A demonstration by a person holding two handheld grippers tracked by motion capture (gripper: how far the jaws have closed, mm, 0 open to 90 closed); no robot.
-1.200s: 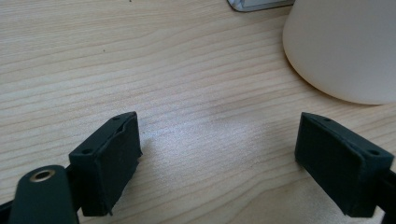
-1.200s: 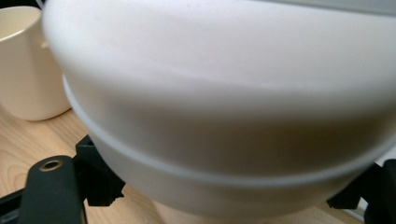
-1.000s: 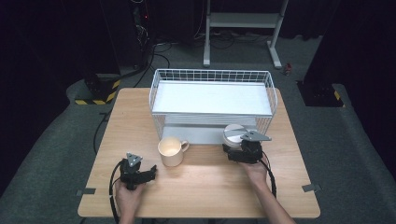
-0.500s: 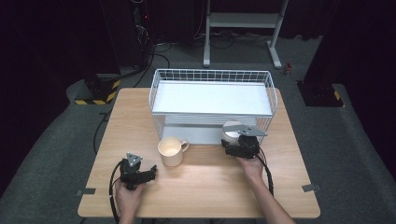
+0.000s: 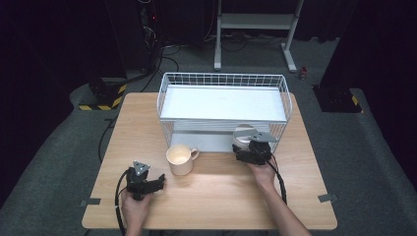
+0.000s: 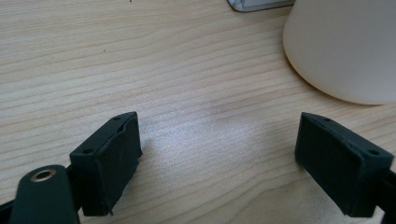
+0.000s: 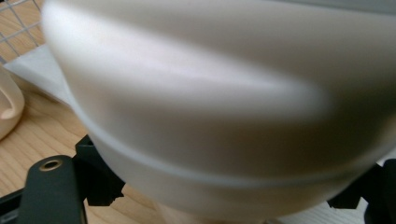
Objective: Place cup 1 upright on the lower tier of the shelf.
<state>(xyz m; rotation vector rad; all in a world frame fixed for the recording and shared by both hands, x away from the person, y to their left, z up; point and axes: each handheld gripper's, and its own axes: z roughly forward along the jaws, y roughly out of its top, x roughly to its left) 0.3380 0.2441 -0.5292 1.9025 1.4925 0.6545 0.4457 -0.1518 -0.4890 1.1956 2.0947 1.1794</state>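
Observation:
A cream mug [image 5: 179, 158] stands upright on the wooden table [image 5: 221, 196], just in front of the white wire rack [image 5: 221, 75]. My left gripper [image 5: 158, 180] rests low on the table to the mug's left, open, with bare wood between its jaws [image 6: 229, 158]; the mug's wall [image 6: 345, 46] is ahead to the right. My right gripper [image 5: 244, 144] is at the rack's lower front right, shut on a white bowl [image 5: 244, 132]. The bowl [image 7: 210, 102] looms close, with a jaw tight against each side. The mug's edge [image 7: 7, 107] shows at the left.
The wire rack has a white shelf on top and an open lower level facing me. Cables trail from both grippers toward the table's near edge. Beyond the table are dark floor, a black-and-yellow block at left and a metal stand.
My right gripper and the bowl have shifted a little away from me, toward the rack's lower opening. The left gripper and the mug have stayed put.

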